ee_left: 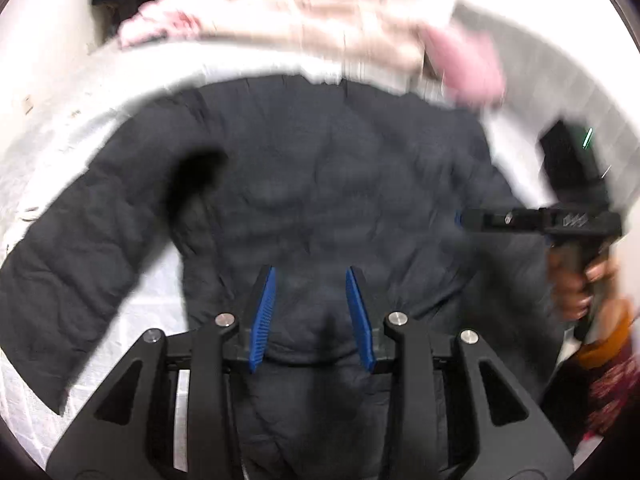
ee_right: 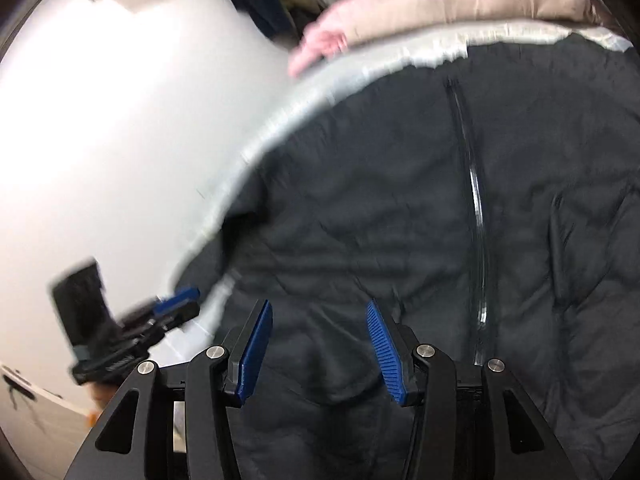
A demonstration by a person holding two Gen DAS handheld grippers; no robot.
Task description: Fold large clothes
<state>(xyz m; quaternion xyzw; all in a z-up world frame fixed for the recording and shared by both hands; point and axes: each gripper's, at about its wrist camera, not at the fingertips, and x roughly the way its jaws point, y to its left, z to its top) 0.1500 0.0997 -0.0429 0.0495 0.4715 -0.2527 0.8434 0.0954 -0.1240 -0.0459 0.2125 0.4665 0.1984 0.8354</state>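
A white, lightly textured surface (ee_left: 132, 120) fills both views, with a plain white wall behind it in the upper left of the right wrist view. Both pictures are blurred by motion.

A large dark quilted jacket (ee_left: 320, 184) lies spread flat on the surface, taking up the centre of the left wrist view. One sleeve (ee_left: 76, 256) stretches out toward the lower left of that frame. In the right wrist view the jacket covers the centre and right, and its zip (ee_right: 478, 216) runs as a long shiny line from the upper middle down toward the lower right.

Beyond the jacket, along the top of both frames, lies a heap of pale pink and cream clothing (ee_left: 320, 20).

The left gripper (ee_left: 310, 308) hangs above the jacket at the bottom centre of its own view. Its blue-padded jaws stand apart with nothing between them; only jacket fabric shows below.

The right gripper (ee_right: 320, 344) sits at the bottom centre of its own view, its jaws likewise apart and empty above the dark fabric. In the left wrist view it appears at the right edge, held by a hand (ee_left: 576, 284) wrapped around its handle.
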